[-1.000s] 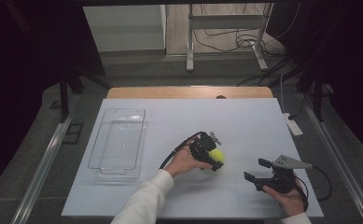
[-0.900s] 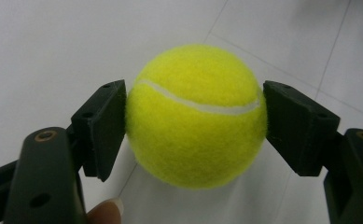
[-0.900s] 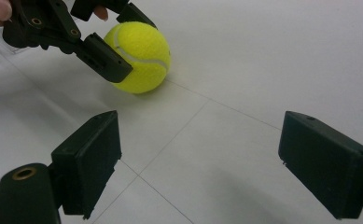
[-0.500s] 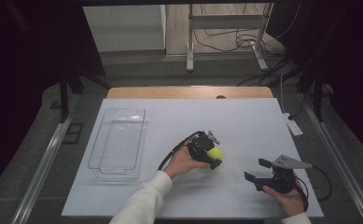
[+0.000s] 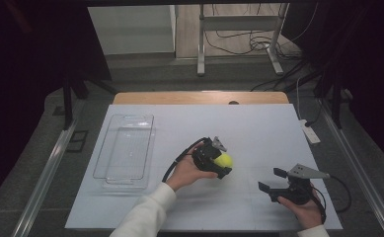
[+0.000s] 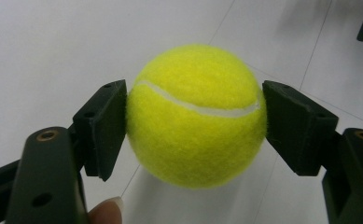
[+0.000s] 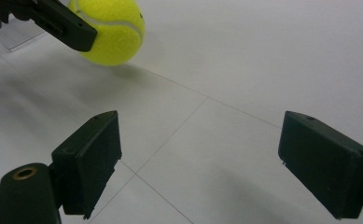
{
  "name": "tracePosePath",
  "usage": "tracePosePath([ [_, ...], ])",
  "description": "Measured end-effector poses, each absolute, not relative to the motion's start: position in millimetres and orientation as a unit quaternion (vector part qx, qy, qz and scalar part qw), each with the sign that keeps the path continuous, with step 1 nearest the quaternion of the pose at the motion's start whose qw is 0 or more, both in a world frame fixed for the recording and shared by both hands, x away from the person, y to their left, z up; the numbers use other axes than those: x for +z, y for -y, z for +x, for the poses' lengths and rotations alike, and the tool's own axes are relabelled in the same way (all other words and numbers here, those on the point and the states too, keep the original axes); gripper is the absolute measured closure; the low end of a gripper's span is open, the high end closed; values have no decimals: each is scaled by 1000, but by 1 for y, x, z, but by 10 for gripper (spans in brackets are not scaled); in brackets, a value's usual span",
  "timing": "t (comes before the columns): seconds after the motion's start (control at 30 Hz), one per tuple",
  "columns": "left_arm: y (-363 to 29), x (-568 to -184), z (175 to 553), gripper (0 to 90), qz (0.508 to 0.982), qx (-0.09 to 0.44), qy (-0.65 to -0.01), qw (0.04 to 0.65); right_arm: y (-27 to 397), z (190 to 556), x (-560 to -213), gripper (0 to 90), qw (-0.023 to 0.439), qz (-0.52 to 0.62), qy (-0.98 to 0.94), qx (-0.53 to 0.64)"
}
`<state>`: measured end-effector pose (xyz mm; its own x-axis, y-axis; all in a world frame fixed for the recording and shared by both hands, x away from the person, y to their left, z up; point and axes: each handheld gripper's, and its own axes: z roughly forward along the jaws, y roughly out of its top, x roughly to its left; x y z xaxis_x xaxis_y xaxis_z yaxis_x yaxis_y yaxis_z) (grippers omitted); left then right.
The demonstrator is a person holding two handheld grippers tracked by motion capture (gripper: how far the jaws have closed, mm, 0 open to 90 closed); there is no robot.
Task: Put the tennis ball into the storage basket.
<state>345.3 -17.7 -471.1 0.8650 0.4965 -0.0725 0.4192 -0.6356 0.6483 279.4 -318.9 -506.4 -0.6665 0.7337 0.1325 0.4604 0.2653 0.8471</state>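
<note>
Object: round yellow-green felt-covered tennis ball (image 6: 195,114) with a white curved seam. It sits between the two fingers (image 6: 102,128) of the left gripper (image 5: 214,159), near the middle of the white counter (image 5: 258,133), to the right of the clear rectangular plastic tray (image 5: 124,150).

Grip state, left: both pads press on opposite sides of the ball at its widest part, roughly on the equator. In the left gripper view the felt bulges slightly past the pad edges, so the hold looks firm. The jaws have just been closing onto it. In the right gripper view the ball (image 7: 109,30) appears to hang just above the counter, with its shadow beneath; I judge it lifted, though the gap is small.

Grip state, right: right gripper (image 5: 277,182) rests low near the counter's near right edge, fingers (image 7: 88,161) spread wide with nothing between them.

Handling estimate: light, springy, hollow; the shell gives a little under squeeze and recovers. Felt nap offers good friction against the flat pads, so slip is unlikely. Not fragile. Main risk is the round shape: a hold off the widest line would squeeze it out forward or back. If released on the flat counter it will probably roll.

Best hold: across the full diameter, pads centred, as now.
</note>
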Motion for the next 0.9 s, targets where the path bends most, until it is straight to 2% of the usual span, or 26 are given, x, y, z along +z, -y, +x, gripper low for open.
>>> tracePosePath([
  [0.9, -8, -464, 333, 263, 884, 74, -263, 378, 318, 279, -507, 132, 147, 381, -783, 469],
])
